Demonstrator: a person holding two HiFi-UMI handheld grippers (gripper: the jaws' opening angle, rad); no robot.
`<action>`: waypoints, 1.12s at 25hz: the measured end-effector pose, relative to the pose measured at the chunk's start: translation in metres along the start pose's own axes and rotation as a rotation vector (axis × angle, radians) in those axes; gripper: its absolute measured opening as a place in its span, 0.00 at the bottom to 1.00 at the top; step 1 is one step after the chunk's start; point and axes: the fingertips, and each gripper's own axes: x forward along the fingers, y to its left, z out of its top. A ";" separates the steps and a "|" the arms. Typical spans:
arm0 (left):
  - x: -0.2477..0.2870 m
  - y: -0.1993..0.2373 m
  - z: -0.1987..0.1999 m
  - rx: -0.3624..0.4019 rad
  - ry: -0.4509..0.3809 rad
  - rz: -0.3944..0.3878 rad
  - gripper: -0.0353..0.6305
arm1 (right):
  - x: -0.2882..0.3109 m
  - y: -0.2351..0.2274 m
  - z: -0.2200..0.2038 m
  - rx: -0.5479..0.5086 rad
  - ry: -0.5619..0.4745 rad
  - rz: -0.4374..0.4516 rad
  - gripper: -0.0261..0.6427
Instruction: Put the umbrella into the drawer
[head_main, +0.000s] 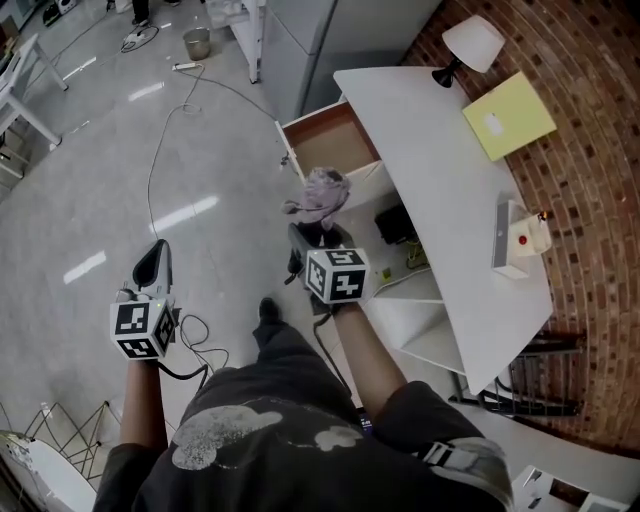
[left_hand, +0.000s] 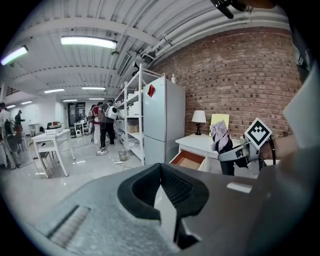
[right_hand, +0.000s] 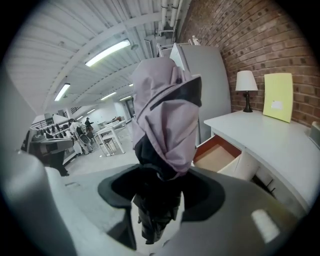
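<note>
Umbrella (right_hand: 165, 115), folded, lilac over black, stands upright clamped in the right gripper's (head_main: 305, 240) jaws, just short of the open drawer (head_main: 325, 140) of the white desk (head_main: 440, 170) by the brick wall (head_main: 590, 200); mid-carry, I'd say; next it needs tipping flat to go inside; the left gripper (head_main: 152, 262), over the glossy grey floor (head_main: 200, 150), seems closed on nothing.

Umbrella (head_main: 318, 195) just before drawer (head_main: 325, 138) — lamp (head_main: 472, 42) on desk (head_main: 420, 130)

Pale lilac over black on the folded fabric umbrella (right_hand: 162, 120) — warm orange-brown inside the open wooden drawer (head_main: 328, 140). Plain white on the flat worktop (head_main: 440, 190), red-brown brick pattern across the wall (head_main: 590, 200), yellow on the square paper pad (head_main: 508, 115).
</note>
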 end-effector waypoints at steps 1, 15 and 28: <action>0.013 0.001 0.008 0.003 -0.008 0.003 0.07 | 0.007 -0.008 0.008 -0.006 0.000 0.000 0.41; 0.142 0.014 0.054 0.033 -0.001 -0.069 0.07 | 0.067 -0.073 0.043 0.073 0.025 -0.057 0.41; 0.336 0.035 0.098 0.143 0.043 -0.399 0.07 | 0.153 -0.113 0.079 0.240 0.024 -0.312 0.41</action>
